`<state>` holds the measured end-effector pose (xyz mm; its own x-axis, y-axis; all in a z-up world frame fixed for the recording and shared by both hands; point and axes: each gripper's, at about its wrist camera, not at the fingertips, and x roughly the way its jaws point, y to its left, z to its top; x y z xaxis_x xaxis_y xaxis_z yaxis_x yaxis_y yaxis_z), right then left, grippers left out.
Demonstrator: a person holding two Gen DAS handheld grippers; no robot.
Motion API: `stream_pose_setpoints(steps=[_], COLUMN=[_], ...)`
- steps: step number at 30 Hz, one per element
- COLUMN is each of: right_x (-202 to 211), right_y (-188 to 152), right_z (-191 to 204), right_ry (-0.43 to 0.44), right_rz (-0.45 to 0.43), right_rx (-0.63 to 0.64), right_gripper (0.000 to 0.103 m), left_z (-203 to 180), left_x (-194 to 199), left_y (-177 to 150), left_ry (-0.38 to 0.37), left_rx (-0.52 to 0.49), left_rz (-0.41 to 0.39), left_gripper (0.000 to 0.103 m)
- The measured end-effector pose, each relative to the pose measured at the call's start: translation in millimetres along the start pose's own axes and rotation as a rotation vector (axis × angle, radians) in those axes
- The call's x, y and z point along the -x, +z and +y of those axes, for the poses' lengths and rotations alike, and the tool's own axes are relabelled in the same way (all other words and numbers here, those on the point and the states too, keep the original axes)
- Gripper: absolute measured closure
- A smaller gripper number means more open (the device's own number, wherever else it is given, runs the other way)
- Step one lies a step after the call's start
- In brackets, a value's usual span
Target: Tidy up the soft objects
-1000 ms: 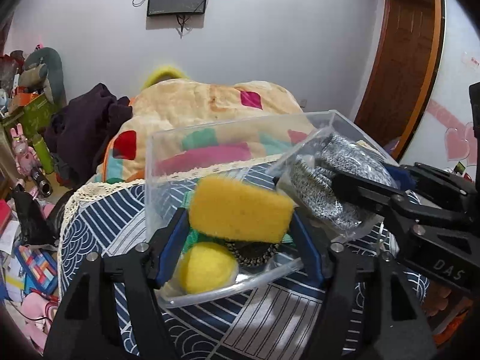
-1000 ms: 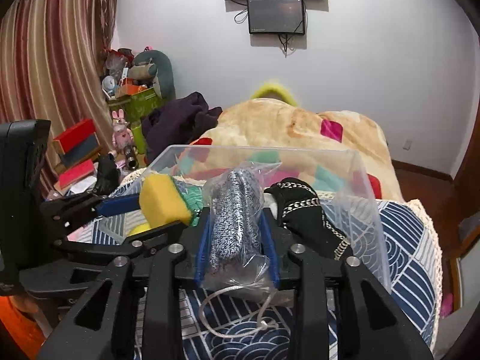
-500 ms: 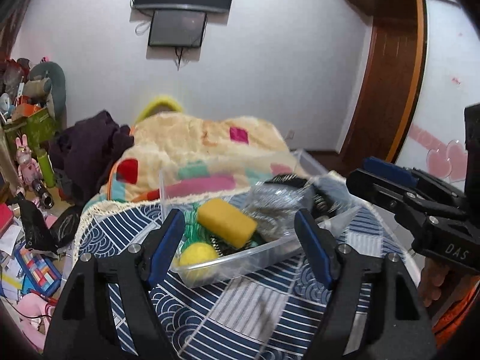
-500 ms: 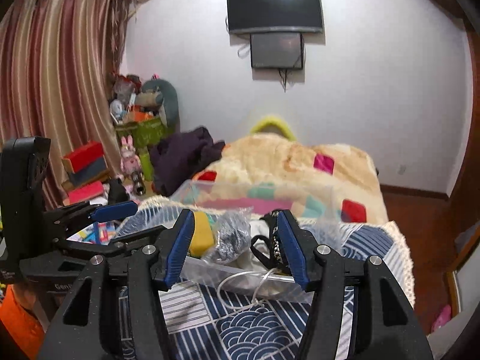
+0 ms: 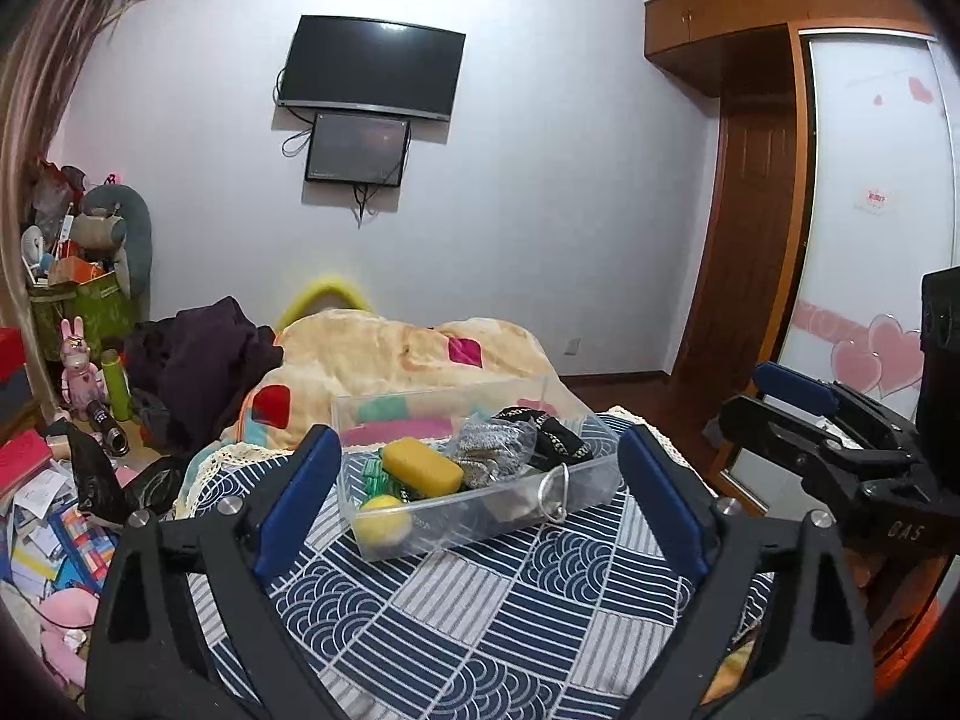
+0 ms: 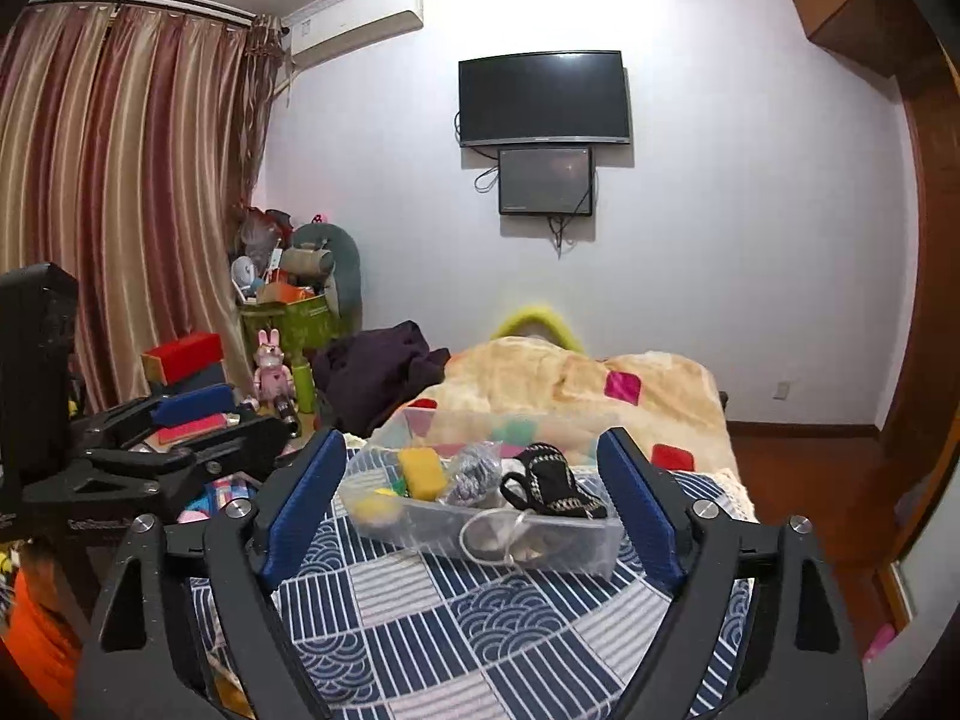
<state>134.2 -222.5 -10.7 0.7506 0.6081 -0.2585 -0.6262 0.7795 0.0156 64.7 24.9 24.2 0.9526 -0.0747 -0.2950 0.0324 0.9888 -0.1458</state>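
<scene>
A clear plastic bin stands on the blue patterned cloth. In it lie a yellow sponge, a yellow ball, a bagged silver scrubber and a black strap with gold trim. My left gripper is open and empty, held back from the bin. My right gripper is open and empty, also back from the bin. Each gripper shows at the edge of the other's view.
The bin sits on a bed with a blue patterned cover and a beige blanket behind it. Dark clothes lie at the left. Floor clutter is at the left; a wooden wardrobe at the right.
Both grippers let go of the sponge and the scrubber bag into the bin, opened wide and pulled back and up from it.
</scene>
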Motion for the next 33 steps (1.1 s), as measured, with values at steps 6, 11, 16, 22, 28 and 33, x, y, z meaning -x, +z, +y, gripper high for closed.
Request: stream_pose_setpoints(steps=[6, 11, 16, 22, 28, 33], right_x=[11.2, 14.0, 17.7, 17.6, 17.8, 18.3], right_y=[-14.5, -21.1, -25.2, -27.5, -27.7, -27.1], right_z=[-0.5, 1.9, 1.8, 1.4, 0.4, 0.7], right_ry=[-0.009, -0.024, -0.024, -0.026, -0.023, -0.025], right_rz=[-0.008, -0.004, -0.002, 0.003, 0.004, 0.002], right_rx=[-0.029, -0.019, -0.023, -0.028, -0.031, -0.028], right_gripper=[0.005, 0.004, 0.004, 0.004, 0.004, 0.004], left_z=[-9.5, -15.2, -16.4, -15.0, -13.6, -14.5], left_x=[18.2, 24.7, 25.0, 22.4, 19.4, 20.5], left_y=[-8.9, -14.0, -16.3, -18.6, -19.9, -20.0], left_ry=[0.009, 0.014, 0.012, 0.010, 0.007, 0.005], left_rx=[-0.023, -0.040, -0.051, -0.047, -0.041, -0.045], left_rz=[-0.028, -0.039, -0.040, -0.030, -0.022, -0.023], left_gripper=[0.003, 0.002, 0.001, 0.001, 0.001, 0.001])
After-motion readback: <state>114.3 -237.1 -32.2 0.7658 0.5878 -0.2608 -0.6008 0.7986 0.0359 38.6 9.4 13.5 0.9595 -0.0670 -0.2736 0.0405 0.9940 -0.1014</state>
